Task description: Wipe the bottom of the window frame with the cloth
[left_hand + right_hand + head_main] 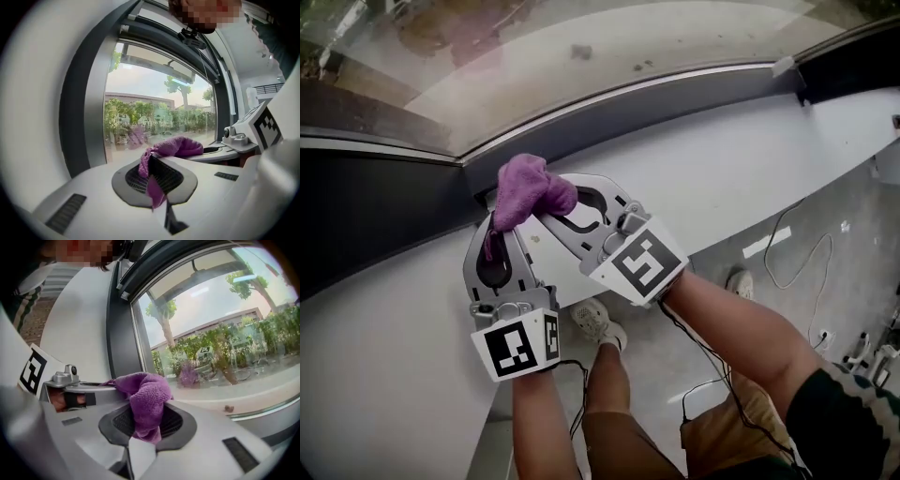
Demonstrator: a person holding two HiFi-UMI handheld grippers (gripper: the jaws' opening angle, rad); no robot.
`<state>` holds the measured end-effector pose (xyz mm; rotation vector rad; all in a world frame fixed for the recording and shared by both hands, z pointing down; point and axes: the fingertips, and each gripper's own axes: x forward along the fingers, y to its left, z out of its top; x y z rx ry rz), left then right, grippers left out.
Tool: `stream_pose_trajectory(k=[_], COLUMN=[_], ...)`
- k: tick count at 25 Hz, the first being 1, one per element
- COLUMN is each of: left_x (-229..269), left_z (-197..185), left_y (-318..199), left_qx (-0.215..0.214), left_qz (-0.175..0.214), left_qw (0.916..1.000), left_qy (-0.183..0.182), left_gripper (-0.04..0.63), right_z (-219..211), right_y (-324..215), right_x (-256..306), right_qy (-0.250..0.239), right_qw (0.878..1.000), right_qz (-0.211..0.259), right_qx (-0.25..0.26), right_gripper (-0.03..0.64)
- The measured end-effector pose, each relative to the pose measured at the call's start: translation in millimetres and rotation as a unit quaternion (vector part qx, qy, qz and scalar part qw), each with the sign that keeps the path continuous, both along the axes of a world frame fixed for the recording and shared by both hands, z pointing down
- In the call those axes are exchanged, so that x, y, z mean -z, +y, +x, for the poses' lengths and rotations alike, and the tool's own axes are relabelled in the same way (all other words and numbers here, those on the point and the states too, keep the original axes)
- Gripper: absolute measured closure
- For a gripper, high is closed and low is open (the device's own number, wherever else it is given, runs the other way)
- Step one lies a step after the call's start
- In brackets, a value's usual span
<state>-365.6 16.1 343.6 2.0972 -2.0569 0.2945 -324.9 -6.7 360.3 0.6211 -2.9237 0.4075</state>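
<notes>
Cloth (530, 190) bunched just near window frame (675, 105) bottom, over white sill (741, 150) — pinched by left gripper (494, 230) and right gripper (546, 216) together. Thin tail clamped left, thick fold right — purple reflection on glass (190, 376) shown in gripper views only.

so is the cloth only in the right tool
No, the purple cloth is pinched by both the left tool and the right tool, bunched up between their tips.

The cloth (530, 187) covers the tips of the left gripper (499, 223) and right gripper (551, 208). Beyond the cloth, the frame (675, 105) runs past both edges.
</notes>
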Motion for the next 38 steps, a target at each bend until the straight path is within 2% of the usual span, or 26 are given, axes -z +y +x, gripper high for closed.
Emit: stream_pose_trajectory(k=[6,13,18,24,29,32,38], left_x=[-30,-58,-66,-66,-62,-58,-73], left_z=[-17,-40,-44,-50,-50,-53,-46], left_y=[16,28,29,28,27,27,36], left_qx=[0.020,0.049,0.046,0.057,0.049,0.048,0.056], left_qz=[-0.010,-0.041,-0.055,-0.050,-0.045,-0.047,-0.074], left_qw=[0.9997,0.9979,0.9974,0.9969,0.9969,0.9971,0.9957], left_qy=[0.012,0.003,0.009,0.021,0.042,0.036,0.002], left_gripper=[0.589,0.589,0.589,0.589,0.590,0.589,0.591], right_z=[-23,-58,-77,-92,-89,-84,-82], right_y=[11,15,25,28,33,35,41], right_x=[-54,-103,-120,-128,-137,-135,-147], right_qy=[0.035,0.080,0.093,0.095,0.130,0.144,0.144], right_qw=[0.999,0.994,0.991,0.987,0.981,0.979,0.974], right_qz=[-0.031,-0.022,-0.039,-0.070,-0.081,-0.081,-0.076], right_qx=[0.021,0.065,0.088,0.105,0.121,0.119,0.160], right_gripper=[0.526,0.526,0.526,0.526,0.526,0.526,0.526])
